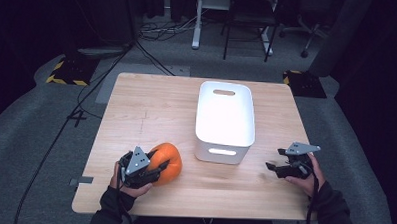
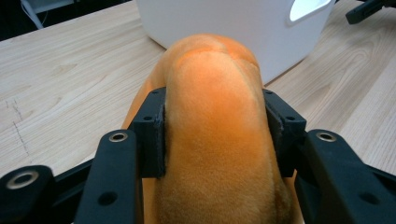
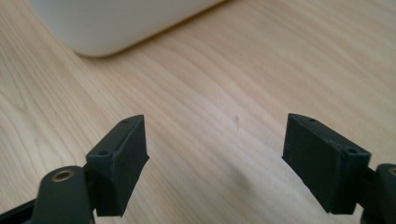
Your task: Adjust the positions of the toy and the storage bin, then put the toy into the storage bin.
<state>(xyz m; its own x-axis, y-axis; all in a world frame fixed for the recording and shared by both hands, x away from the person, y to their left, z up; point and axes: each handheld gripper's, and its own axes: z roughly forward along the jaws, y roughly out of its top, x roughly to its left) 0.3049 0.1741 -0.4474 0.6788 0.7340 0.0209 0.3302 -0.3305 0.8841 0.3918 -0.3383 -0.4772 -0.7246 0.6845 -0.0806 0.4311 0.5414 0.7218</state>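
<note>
An orange plush pumpkin [image 1: 167, 162] rests on the wooden table [image 1: 151, 110] near its front left. My left gripper [image 1: 157, 170] is shut on it from the near side. In the left gripper view both black pads squeeze the soft orange pumpkin [image 2: 217, 121], denting its sides, with my left gripper [image 2: 217, 133] closed around it. My right gripper [image 1: 276, 159] hovers low over the table at the front right, just right of the white bin [image 1: 224, 120]. In the right gripper view my right gripper [image 3: 215, 149] stands open with bare wood between its jaws.
The white plastic bin [image 2: 233, 28] with cut-out handles stands upside down at the table's middle, just beyond the pumpkin. Its rounded corner [image 3: 112, 28] lies ahead of the right gripper. Chairs, a desk frame and cables stand on the grey floor beyond the table.
</note>
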